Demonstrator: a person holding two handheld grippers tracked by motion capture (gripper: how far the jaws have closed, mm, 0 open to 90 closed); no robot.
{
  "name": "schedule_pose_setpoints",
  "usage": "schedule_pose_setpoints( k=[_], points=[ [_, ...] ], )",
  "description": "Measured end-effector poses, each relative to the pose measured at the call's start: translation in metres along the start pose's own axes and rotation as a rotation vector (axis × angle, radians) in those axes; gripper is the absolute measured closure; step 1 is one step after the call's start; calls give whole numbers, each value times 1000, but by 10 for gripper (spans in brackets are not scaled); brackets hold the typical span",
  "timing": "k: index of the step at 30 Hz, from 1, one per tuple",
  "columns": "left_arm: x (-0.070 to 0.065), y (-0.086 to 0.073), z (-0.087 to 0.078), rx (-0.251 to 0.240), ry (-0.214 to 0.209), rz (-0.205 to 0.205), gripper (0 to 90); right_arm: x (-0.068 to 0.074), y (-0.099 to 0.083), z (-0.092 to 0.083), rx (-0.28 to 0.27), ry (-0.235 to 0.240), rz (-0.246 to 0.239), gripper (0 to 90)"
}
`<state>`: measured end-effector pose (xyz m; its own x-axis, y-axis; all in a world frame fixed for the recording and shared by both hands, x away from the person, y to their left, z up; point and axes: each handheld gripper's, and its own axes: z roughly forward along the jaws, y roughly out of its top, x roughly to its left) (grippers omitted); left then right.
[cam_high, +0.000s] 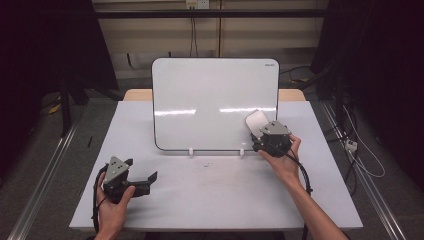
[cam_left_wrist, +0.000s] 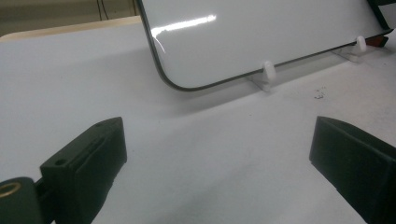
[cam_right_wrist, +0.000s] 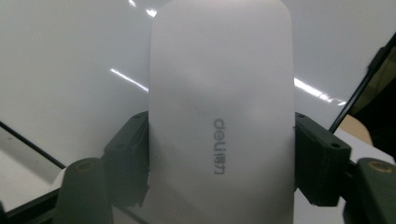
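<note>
A white whiteboard (cam_high: 215, 100) stands tilted back on small white feet (cam_left_wrist: 267, 74) at the middle of the table. My right gripper (cam_high: 261, 134) is at the board's lower right, with its jaws flush against both sides of a white eraser (cam_high: 256, 121). In the right gripper view the eraser (cam_right_wrist: 222, 107) carries grey lettering and lies against the board's face. My left gripper (cam_high: 141, 170) rests low near the table's front left, pointing toward the board. Its jaws stand wide apart with nothing between them (cam_left_wrist: 217, 154).
The grey-white table top (cam_high: 210, 200) has a few dark specks (cam_left_wrist: 319, 93) in front of the board. A wooden strip (cam_high: 137, 94) runs behind the table. Cables (cam_high: 360, 150) lie on the floor at the right, and metal rails flank both sides.
</note>
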<state>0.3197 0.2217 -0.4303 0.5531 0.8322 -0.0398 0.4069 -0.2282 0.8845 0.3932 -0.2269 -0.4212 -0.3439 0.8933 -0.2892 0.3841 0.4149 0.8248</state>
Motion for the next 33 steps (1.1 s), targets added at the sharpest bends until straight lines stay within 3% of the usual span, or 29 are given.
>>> schedule_pose_setpoints(
  k=[4, 12, 17, 21, 28, 33],
  points=[
    [0, 0, 1, 0, 1, -1, 39, -2, 1, -5, -6, 45, 34, 182],
    [0, 1, 3, 0, -4, -3, 39, -6, 1, -15, -24, 71, 91, 65],
    [0, 2, 4, 0, -8, -5, 39, -12, -3, -22, 8, 92, 121, 63],
    [-1, 3, 3, -8, -13, 1, 39, -21, -7, -30, -3, 102, 180, 56],
    [0, 4, 4, -10, -8, -9, 40, -24, -26, -41, 12, 125, 235, 57],
    [0, 4, 4, -7, -5, -3, 40, -26, -42, -53, 27, 95, 241, 71]
  ],
)
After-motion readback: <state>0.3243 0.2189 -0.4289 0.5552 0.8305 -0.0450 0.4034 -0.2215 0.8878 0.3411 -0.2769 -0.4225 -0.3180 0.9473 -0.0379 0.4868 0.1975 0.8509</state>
